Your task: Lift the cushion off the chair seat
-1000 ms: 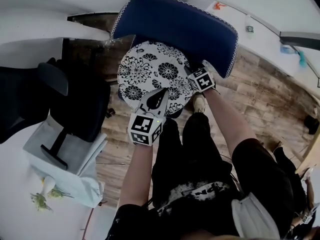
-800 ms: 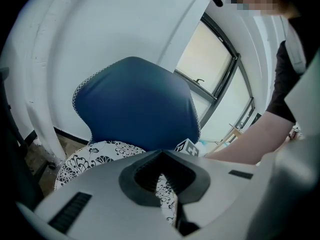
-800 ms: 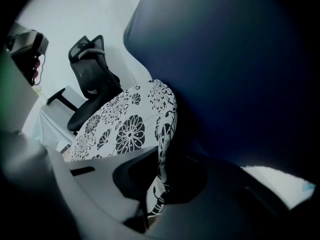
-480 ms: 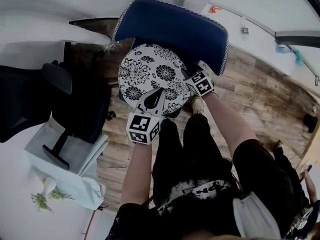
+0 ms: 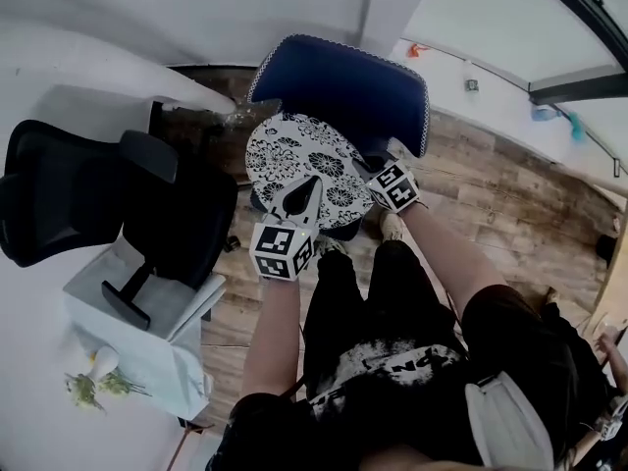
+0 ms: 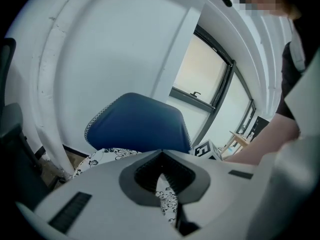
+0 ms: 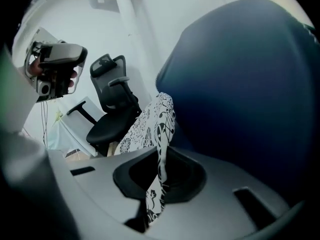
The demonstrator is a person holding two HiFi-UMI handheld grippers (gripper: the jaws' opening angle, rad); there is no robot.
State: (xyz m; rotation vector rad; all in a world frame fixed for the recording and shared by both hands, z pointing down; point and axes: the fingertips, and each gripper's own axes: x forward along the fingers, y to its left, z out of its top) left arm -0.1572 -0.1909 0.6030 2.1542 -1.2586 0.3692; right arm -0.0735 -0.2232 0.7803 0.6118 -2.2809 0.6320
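Note:
A round white cushion with black flowers [image 5: 299,155] hangs above the seat of the blue chair [image 5: 353,91], held by its near rim. My left gripper [image 5: 306,192] is shut on the rim at the front, and the patterned fabric [image 6: 167,204] runs between its jaws. My right gripper [image 5: 371,180] is shut on the rim at the right, where the cloth [image 7: 159,159] is pinched and stretches away in front of the blue backrest [image 7: 245,79]. The seat under the cushion is mostly hidden.
A black office chair [image 5: 108,194] stands to the left beside a white table [image 5: 59,361] with a small plant [image 5: 93,376]. The person's legs [image 5: 383,292] stand on the wooden floor [image 5: 510,194] just in front of the blue chair. White walls close in behind.
Both grippers have risen with the cushion, which has come up off the seat and now sits higher against the backrest. The view has shifted, showing more of the black chair.

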